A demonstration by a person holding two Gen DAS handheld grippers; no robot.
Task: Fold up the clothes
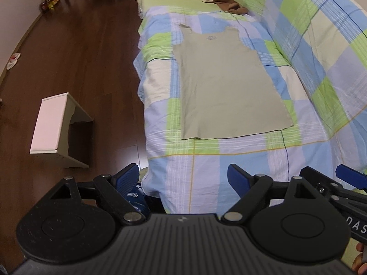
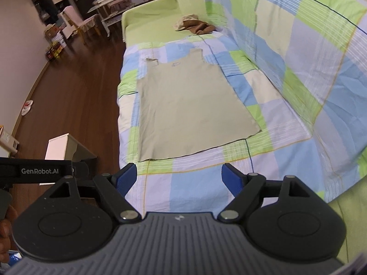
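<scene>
Lying flat beyond both spread jaws, the tank top (image 1: 226, 82) waits.

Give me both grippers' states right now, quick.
Left gripper: open, holding nothing.
Right gripper: open, holding nothing, short of the tank top.

Tank top (image 1: 227, 87): plain beige. Quilt (image 1: 240, 160): blue, green, white check. Floor (image 1: 80, 57): dark brown wood. Stool (image 1: 49, 123): white.

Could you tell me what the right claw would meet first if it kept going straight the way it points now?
Probably the checked bedspread just ahead of the open right claw, then the near hem of the beige tank top lying flat on it. Nothing stands between, though depth is hard to judge in this view.
</scene>
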